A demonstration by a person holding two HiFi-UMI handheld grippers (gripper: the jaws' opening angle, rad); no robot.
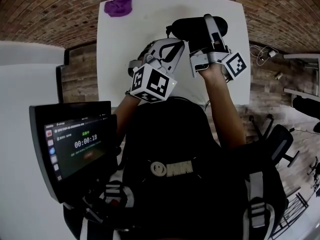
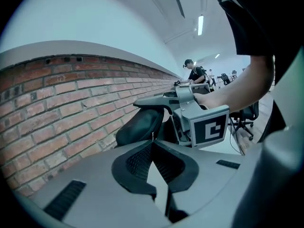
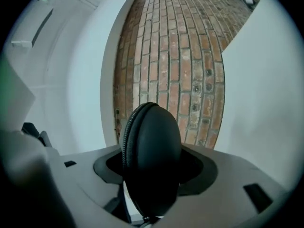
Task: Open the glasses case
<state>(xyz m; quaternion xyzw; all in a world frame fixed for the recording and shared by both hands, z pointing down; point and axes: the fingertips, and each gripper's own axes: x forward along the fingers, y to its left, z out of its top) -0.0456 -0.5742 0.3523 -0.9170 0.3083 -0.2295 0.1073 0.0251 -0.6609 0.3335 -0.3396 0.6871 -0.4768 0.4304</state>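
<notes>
White table (image 1: 125,49), brick wall (image 1: 50,9), purple cloth (image 1: 119,4), black glasses case (image 1: 187,28)

**Case Between Two Grippers**

The right gripper (image 1: 212,24) held a black glasses case (image 1: 190,28) over the white table's (image 1: 125,59) far right corner. The left gripper (image 1: 175,46) sat at the case's left end, perhaps touching it. A purple cloth (image 1: 119,4) lay at the far left corner.

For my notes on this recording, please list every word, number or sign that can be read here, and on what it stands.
"00:00:18": timer on the screen.
Other lines on that screen: too small to read.
White logo on the person's black clothing: too blurred to read.
Square markers on the cubes: patterns only, no letters.
</notes>
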